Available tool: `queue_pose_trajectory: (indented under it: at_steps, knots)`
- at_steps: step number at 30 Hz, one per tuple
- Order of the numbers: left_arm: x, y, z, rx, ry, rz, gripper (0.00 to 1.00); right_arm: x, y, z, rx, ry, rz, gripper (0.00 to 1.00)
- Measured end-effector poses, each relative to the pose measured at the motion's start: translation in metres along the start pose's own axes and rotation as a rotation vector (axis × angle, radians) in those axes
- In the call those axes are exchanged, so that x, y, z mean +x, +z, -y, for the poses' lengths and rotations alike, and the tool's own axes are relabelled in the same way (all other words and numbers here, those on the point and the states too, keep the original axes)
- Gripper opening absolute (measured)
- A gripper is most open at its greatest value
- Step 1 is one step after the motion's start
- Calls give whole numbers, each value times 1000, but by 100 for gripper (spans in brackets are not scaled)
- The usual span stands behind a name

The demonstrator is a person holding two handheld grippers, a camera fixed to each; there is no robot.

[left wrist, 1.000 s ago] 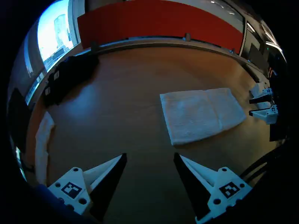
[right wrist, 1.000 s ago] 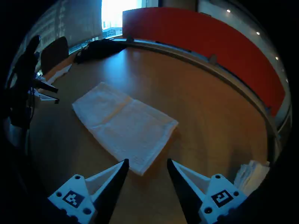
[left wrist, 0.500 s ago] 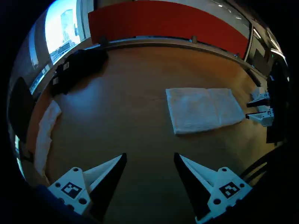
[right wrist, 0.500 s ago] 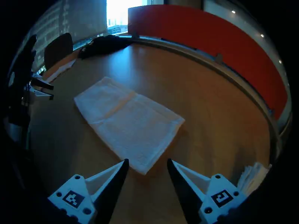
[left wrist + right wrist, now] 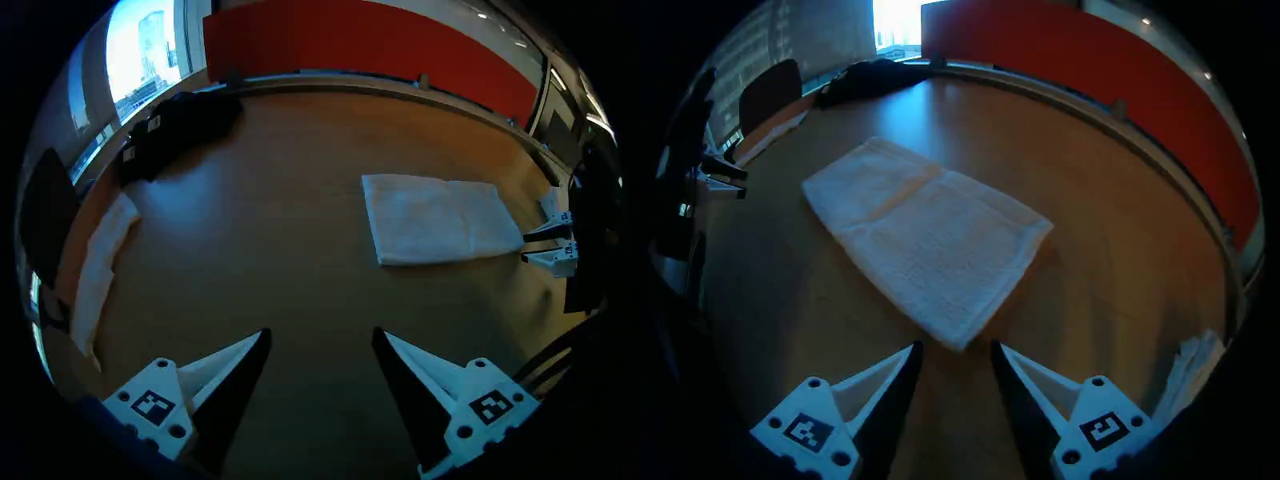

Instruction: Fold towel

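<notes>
Towel (image 5: pixel 928 240): white, folded flat on the wooden table (image 5: pixel 1104 264), its near corner just ahead of the gap between the right jaws.
Right gripper (image 5: pixel 955 346): jaws apart with a narrowish gap, holding nothing.
Left gripper (image 5: pixel 321 332): jaws wide and empty; the towel lies well ahead, to their right.
Dark bag (image 5: pixel 176 132): far ahead-left of the left jaws.

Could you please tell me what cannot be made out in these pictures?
Towel layers: right gripper view, top layer hides them.
White stack: right gripper view, cut off at the picture's edge.
Dark bundle: left gripper view, too dark to identify.
</notes>
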State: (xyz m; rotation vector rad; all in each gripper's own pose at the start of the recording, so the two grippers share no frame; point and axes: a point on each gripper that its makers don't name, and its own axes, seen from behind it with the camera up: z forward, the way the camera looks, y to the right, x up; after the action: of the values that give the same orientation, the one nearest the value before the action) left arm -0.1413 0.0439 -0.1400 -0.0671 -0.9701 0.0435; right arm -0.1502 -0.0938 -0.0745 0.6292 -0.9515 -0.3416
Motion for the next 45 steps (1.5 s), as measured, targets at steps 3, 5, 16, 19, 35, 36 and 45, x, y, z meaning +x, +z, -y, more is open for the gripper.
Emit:
queue_pose_trajectory:
  at_steps: [3, 5, 16, 19, 35, 36, 45]
  knots:
    - [0, -1, 1, 1, -2, -1, 93, 0, 1, -1, 5, 1, 1, 55]
    - [0, -2, 2, 1, -5, -3, 93, -3, 1, -2, 12, 3, 10, 47]
    - [-3, -3, 2, 4, 2, 0, 93, -2, 1, -3, 38, 11, 15, 6]
    - [-4, -3, 2, 3, 2, 1, 93, 0, 2, -1, 41, 5, 5, 6]
    - [2, -1, 1, 2, 1, -3, 93, 23, -16, -1, 6, -27, -66, 6]
    - [2, -1, 1, 2, 1, -3, 93, 26, -19, -2, 2, -30, -72, 6]
    - [3, -2, 2, 4, -4, -6, 93, 63, -46, -8, -33, -76, -146, 6]
